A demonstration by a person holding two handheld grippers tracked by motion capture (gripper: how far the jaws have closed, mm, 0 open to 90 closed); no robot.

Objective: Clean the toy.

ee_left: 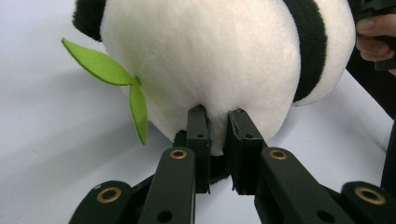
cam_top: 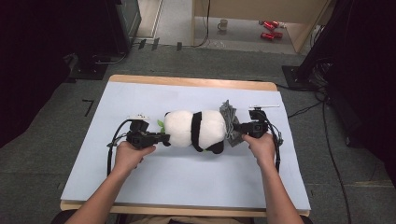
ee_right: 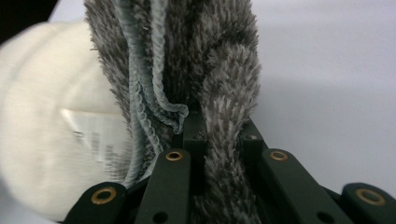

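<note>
While the plush panda (cam_top: 194, 129) lies on its side across the middle of the pale blue desk (cam_top: 187, 182), each hand works at one end of it. The left tongs (cam_top: 163, 138) come in level from the left, and in the left gripper view (ee_left: 217, 126) their two black jaws stand nearly together, pinching a small fold of the white fur at the toy's rounded end. Just beside that pinch, a green felt leaf (ee_left: 105, 67) sticks out from the fur, with a second, narrower leaf hanging below it. A black band (ee_left: 310, 42) wraps the body farther along.

At the other end, the right tongs (cam_top: 237, 127) are clenched on a grey fuzzy cloth (cam_top: 229, 122) that sits against the panda's right end. In the right gripper view (ee_right: 219, 135) the jaws are almost fully closed, with a thick ridge of the grey pile squeezed between them and rising upward. A ribbed, lighter grey edge (ee_right: 152, 88) of the same cloth curls at the left jaw. Behind it shows white plush bearing what seems to be a sewn-in label (ee_right: 95, 135), too blurred to read.
</note>
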